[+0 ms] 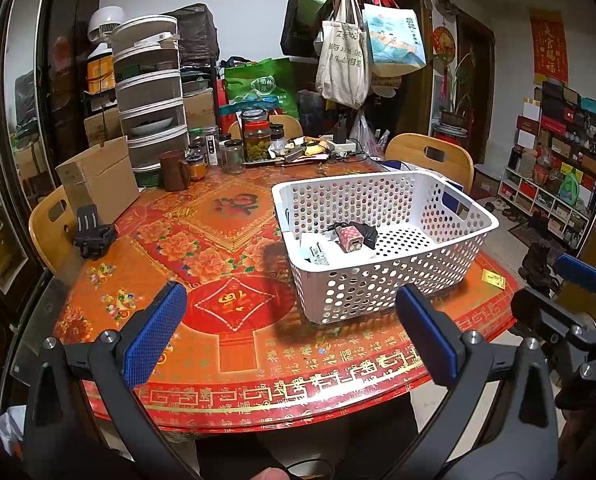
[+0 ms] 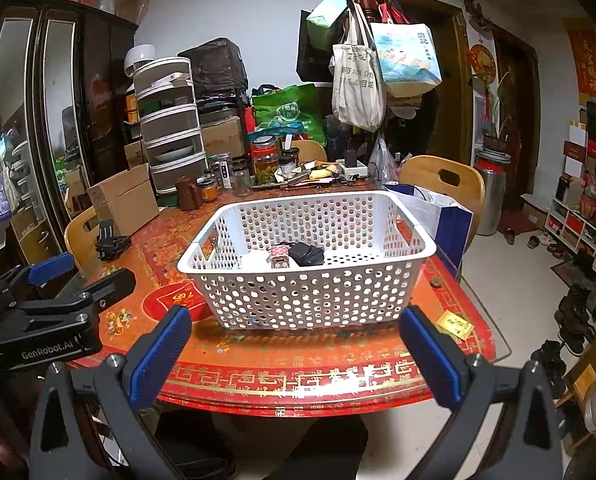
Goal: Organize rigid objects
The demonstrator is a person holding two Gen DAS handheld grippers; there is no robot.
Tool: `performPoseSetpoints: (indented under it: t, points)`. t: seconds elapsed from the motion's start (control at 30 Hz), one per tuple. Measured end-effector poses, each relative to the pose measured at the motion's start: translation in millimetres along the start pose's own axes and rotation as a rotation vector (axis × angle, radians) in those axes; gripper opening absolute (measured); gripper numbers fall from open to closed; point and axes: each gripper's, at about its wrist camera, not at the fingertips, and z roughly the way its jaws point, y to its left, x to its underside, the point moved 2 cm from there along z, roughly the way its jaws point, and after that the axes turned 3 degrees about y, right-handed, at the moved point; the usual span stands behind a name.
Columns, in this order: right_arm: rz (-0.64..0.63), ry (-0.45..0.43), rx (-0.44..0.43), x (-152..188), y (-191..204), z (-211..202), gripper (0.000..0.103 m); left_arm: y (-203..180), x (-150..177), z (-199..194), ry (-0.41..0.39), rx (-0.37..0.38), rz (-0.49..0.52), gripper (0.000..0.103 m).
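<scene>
1. Both pairs of fingers are spread wide and hold nothing; the left gripper (image 1: 289,336) and right gripper (image 2: 295,354) hang at the bottom of their frames, short of the table (image 2: 257,376).
2. Likely next: the yellow packet (image 2: 454,325) lower right of the basket (image 2: 310,300); it lies flat, so come down steeply and pinch its edges.
3. Its long axis runs diagonally, toward the table's corner; the basket's runs left to right.
</scene>
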Motion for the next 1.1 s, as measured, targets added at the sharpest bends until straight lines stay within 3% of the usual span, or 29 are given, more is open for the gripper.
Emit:
performPoseSetpoints:
  t: [1.1]
  points:
    - [-0.003, 0.0, 0.0, 0.3, 2.0, -0.2, 0.103, -6.0, 5.0, 7.2, 0.013, -0.011, 0.009, 0.103]
